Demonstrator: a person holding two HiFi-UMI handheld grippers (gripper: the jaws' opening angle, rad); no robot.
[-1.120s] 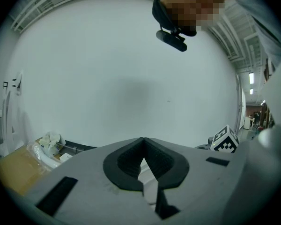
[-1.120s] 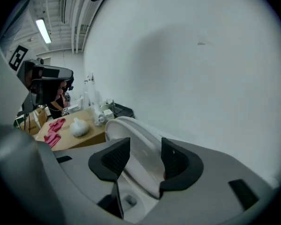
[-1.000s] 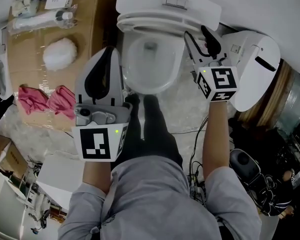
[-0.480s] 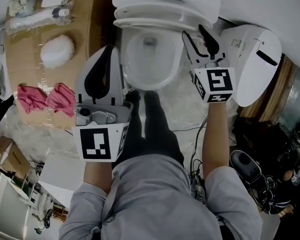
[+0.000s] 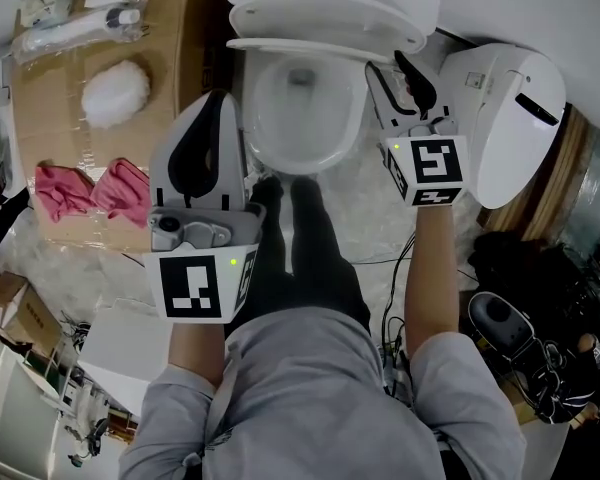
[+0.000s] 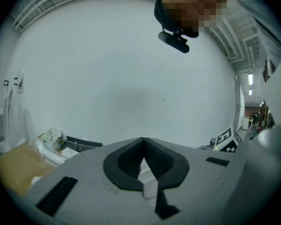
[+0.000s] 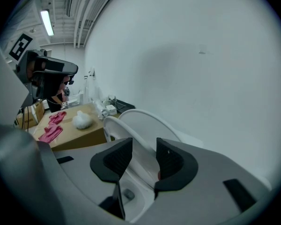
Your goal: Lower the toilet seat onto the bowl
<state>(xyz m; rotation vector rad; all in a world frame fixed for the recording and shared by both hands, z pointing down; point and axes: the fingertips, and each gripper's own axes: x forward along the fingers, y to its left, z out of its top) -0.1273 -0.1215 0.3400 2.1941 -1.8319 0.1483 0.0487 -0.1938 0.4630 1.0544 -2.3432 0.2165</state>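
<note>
The white toilet bowl (image 5: 300, 108) stands open, its seat (image 5: 325, 30) raised against the tank. My right gripper (image 5: 390, 65) sits at the seat's right edge. In the right gripper view the seat's rim (image 7: 113, 125) and the lid (image 7: 152, 121) behind it run up through the gap of the right gripper (image 7: 144, 146). Its jaws are closing with that rim between them, and a gap shows on both sides. My left gripper (image 5: 218, 103) hangs left of the bowl with its tips together and nothing held; the left gripper (image 6: 143, 142) faces the bare wall.
A cardboard surface (image 5: 185, 43) at the left carries a white fluffy ball (image 5: 115, 93), pink gloves (image 5: 80, 193) and wrapped items. A second white toilet part (image 5: 510, 128) lies at the right. Cables and gear (image 5: 500, 318) cover the floor at right. The person's legs (image 5: 300, 248) stand before the bowl.
The right gripper has edged slightly closer to the seat's right edge. The left gripper has stayed in place.
</note>
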